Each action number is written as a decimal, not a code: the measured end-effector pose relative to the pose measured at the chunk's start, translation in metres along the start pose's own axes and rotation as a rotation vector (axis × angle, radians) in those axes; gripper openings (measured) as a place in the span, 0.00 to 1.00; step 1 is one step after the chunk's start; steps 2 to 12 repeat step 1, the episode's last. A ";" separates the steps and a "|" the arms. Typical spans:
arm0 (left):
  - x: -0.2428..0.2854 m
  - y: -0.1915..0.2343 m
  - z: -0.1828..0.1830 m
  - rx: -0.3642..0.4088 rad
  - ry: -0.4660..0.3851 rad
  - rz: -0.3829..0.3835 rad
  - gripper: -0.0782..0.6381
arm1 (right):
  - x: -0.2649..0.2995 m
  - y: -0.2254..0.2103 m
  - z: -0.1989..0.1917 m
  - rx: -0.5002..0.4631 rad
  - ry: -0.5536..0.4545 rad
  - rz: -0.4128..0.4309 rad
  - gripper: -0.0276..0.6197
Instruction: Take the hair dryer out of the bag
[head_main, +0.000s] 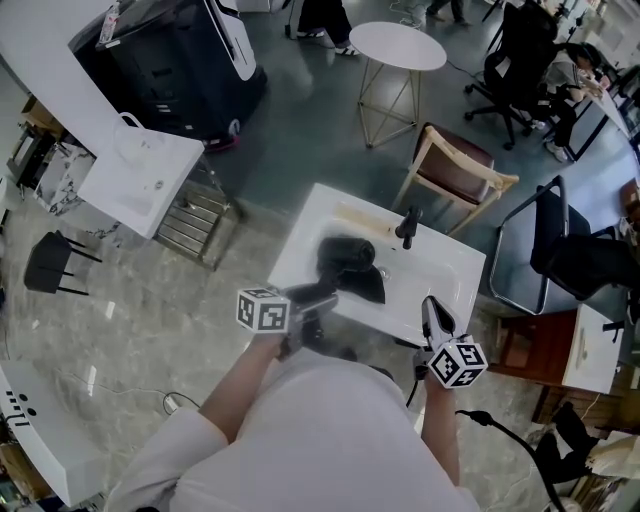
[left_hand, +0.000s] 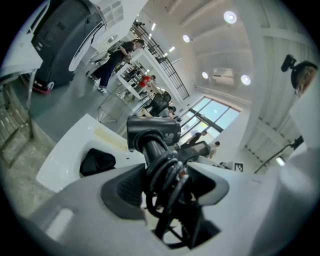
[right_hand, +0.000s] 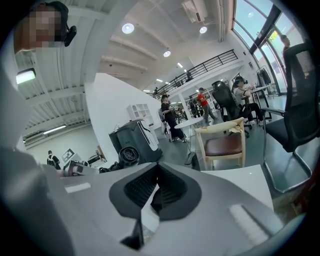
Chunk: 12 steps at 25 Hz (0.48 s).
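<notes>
The hair dryer (left_hand: 152, 132) is out of the bag (left_hand: 97, 161) and held above the white basin (head_main: 455, 275). Its head rises at 12 o'clock from the left gripper (left_hand: 167, 175), whose jaws are closed on the handle where the black cord (left_hand: 165, 172) is wound round it. The empty-looking bag lies slumped in the basin at about 8 o'clock of the dryer. The main risk lies in that grip. The pads appear to press on the cord loops rather than on bare handle, so the loops could roll or slide. The top-heavy head could then tip sideways or drop onto the basin. A quick swing or a turn of the wrist would make that more likely. A loose end of cord, if there is one below the jaws, could catch on the bag or on the faucet (head_main: 407, 228) at the basin's 12 o'clock edge and drag the dryer back. The right gripper (right_hand: 154, 192) sits at 3 o'clock of the left one with its jaws pressed together on nothing, so it gives no second support if the dryer slips.
</notes>
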<state>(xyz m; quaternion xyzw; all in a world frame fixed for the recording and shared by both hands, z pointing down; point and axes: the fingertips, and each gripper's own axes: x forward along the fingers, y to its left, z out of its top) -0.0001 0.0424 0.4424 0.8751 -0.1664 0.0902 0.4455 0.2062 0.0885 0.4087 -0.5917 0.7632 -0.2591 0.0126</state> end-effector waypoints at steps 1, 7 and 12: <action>-0.001 0.001 0.000 0.000 -0.001 -0.001 0.47 | 0.001 0.001 0.000 -0.002 -0.001 0.001 0.05; -0.001 0.001 0.000 0.000 -0.001 -0.001 0.47 | 0.001 0.001 0.000 -0.002 -0.001 0.001 0.05; -0.001 0.001 0.000 0.000 -0.001 -0.001 0.47 | 0.001 0.001 0.000 -0.002 -0.001 0.001 0.05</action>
